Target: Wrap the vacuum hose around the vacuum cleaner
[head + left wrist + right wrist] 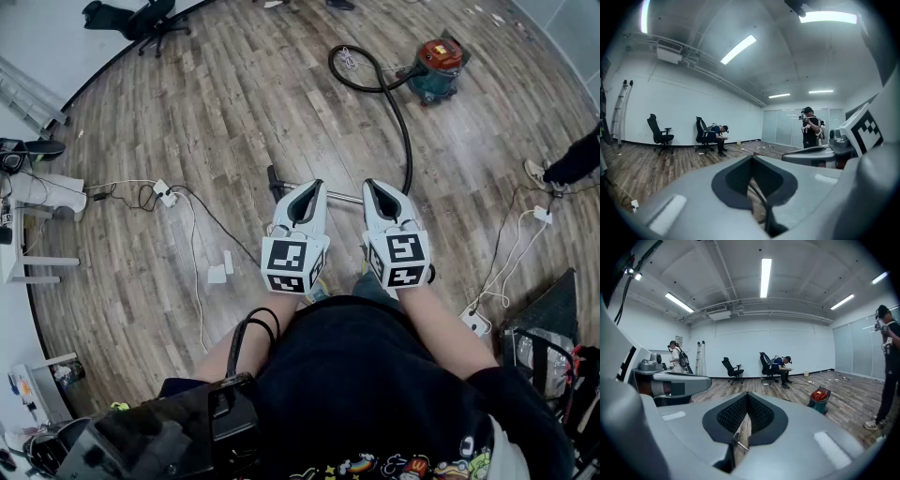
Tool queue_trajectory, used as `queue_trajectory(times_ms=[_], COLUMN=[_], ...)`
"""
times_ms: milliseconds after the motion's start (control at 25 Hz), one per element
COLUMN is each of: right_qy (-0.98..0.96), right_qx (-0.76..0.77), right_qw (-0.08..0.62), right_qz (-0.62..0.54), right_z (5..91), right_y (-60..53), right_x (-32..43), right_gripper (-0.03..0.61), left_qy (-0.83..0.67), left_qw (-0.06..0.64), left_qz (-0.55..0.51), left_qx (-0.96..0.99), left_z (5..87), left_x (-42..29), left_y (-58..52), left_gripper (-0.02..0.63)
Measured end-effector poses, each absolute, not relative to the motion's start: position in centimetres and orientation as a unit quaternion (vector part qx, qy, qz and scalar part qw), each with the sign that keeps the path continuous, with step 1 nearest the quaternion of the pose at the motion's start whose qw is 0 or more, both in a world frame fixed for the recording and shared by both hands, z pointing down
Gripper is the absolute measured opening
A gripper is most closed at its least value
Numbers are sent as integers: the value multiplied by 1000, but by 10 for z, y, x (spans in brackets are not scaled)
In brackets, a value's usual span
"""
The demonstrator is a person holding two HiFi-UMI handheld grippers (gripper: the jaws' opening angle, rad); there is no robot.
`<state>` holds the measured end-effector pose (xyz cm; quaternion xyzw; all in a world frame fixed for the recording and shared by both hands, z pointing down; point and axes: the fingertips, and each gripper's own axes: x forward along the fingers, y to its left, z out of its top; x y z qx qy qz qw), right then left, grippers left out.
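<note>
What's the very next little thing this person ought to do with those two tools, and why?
Probably open the right tool and lower it toward the hose on the floor just ahead. Both it and the left tool are shut and empty, and the hose lies stretched out across the floor from the vacuum cleaner, not wrapped around it at all.
</note>
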<state>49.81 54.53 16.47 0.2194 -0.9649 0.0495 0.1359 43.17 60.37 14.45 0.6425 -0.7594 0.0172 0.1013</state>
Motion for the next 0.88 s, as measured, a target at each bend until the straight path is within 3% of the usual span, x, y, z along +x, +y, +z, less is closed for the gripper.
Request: queue_trajectory(times_ms=[440,880], right_qy=[-961,-951], right_qx=[226,205], right_qw=[148,205], right_qz=[58,106], right_z=[183,254], right_y=[531,423], right_x=[482,454], right_gripper=[23,25], left_qy=[-753,-754], left_qw=[133,248], left_qz=[18,27], left_qx=[644,608], left_z=[169,251], left_x=[412,382], left_y=[590,488], left_gripper=[0,0])
